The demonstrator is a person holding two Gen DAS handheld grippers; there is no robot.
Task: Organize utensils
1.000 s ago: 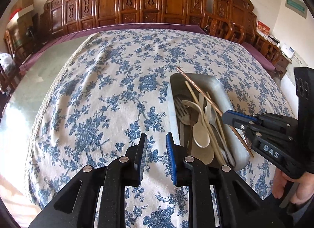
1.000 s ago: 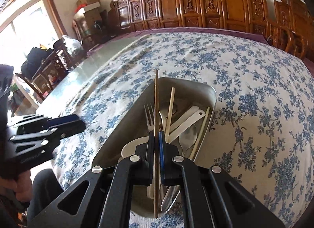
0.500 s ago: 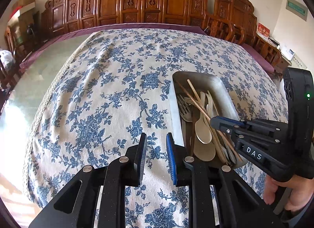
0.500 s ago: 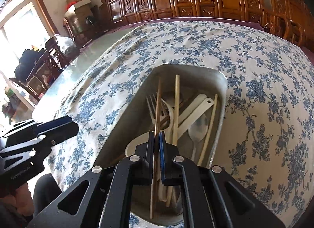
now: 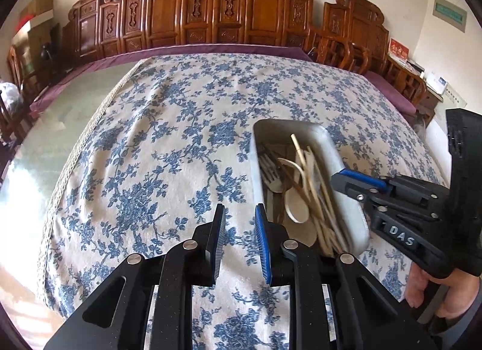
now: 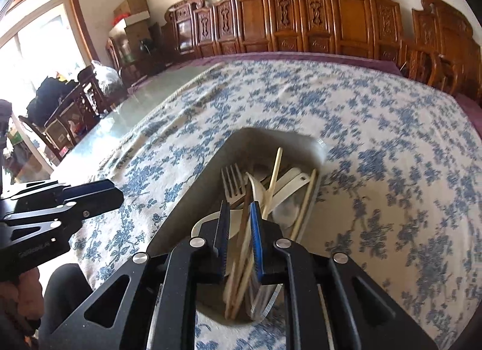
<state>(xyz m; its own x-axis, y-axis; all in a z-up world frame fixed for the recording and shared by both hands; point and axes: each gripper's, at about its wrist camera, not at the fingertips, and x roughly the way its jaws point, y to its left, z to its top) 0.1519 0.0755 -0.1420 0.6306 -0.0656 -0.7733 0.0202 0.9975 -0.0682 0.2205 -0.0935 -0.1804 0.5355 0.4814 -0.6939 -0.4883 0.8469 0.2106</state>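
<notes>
A metal tray [image 5: 337, 154] [image 6: 192, 187] lies on the floral tablecloth and holds several utensils: forks [image 6: 233, 182], pale spoons [image 5: 296, 207] and chopsticks [image 6: 274, 175]. A dark brown chopstick [image 6: 245, 208] lies in the tray between my right gripper's jaws. My right gripper [image 6: 238, 217] is open just above the tray's near end and holds nothing; it also shows in the left wrist view [image 5: 358, 179]. My left gripper [image 5: 239, 223] is open and empty over the cloth, just left of the tray.
The blue floral tablecloth [image 5: 168, 139] covers a large glass-topped table [image 5: 75, 109]. Carved wooden chairs [image 5: 211, 6] line the far edge and the right side. More chairs and boxes [image 6: 129, 15] stand by the window at the left.
My right gripper lowered the dark brown chopstick into the tray and opened, letting it go. The left gripper stayed open and barely moved.
</notes>
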